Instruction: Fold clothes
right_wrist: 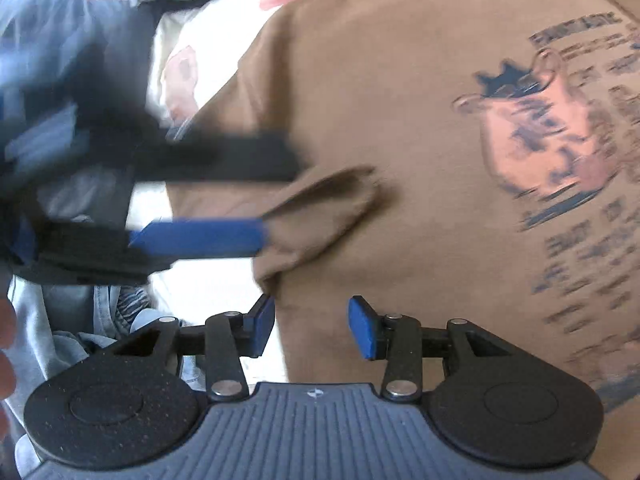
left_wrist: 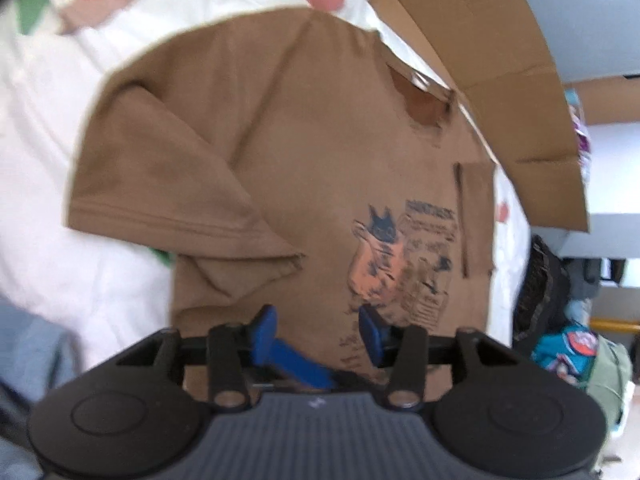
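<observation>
Both my tools, left (left_wrist: 316, 334) and right (right_wrist: 311, 330), gape half-open, holding nothing. The brown cotton T-shirt (left_wrist: 304, 152) lies ahead, one sleeve folded in. Next, I judge, grip the other sleeve.

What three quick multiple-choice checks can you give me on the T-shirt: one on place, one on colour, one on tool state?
1. Where does the brown T-shirt lie?
A. On the white bedding
B. Inside the cardboard box
C. On a hanger

2. What colour are the pads of the right tool?
A. Red
B. Blue
C. Yellow

3. How do the jaws of the left tool stand?
A. Clamped on a sleeve
B. Shut on nothing
C. Apart, gripping nothing

Answers: 1 A, white bedding shows around the shirt's edges; 2 B, both pads show blue in the right wrist view; 3 C, a clear gap shows between its pads above the shirt.
</observation>
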{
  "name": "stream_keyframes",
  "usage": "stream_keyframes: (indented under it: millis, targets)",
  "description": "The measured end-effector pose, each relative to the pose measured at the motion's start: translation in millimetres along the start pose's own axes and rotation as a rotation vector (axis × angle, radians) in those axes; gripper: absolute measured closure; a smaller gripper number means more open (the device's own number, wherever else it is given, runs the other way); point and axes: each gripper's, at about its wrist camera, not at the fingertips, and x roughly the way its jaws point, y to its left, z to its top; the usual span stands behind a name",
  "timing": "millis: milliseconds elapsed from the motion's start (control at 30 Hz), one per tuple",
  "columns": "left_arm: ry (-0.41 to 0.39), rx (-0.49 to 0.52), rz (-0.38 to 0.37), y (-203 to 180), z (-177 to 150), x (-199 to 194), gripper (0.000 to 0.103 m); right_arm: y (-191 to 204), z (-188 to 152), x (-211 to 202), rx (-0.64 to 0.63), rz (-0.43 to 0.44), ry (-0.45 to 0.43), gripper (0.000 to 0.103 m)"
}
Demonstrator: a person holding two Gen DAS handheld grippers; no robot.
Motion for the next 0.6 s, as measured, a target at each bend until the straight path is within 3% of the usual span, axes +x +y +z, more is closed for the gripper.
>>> stream_keyframes:
  millis: [333, 433, 600]
  targets:
    - [-0.038, 0.019, 0.211, 26, -11, 1, 0.057, -9, 54, -17, -0.101, -0.009, -0.005, 0.055]
    - [-0.01, 0.053, 0.251, 33, -15, 9, 0.067, -10, 58, -13, -0.152, 0.0, 0.017, 0.055]
    - [0.01, 0.138, 0.315, 40, -20, 27, 0.075, -7, 57, -2, -0.289, 0.008, 0.065, 0.056]
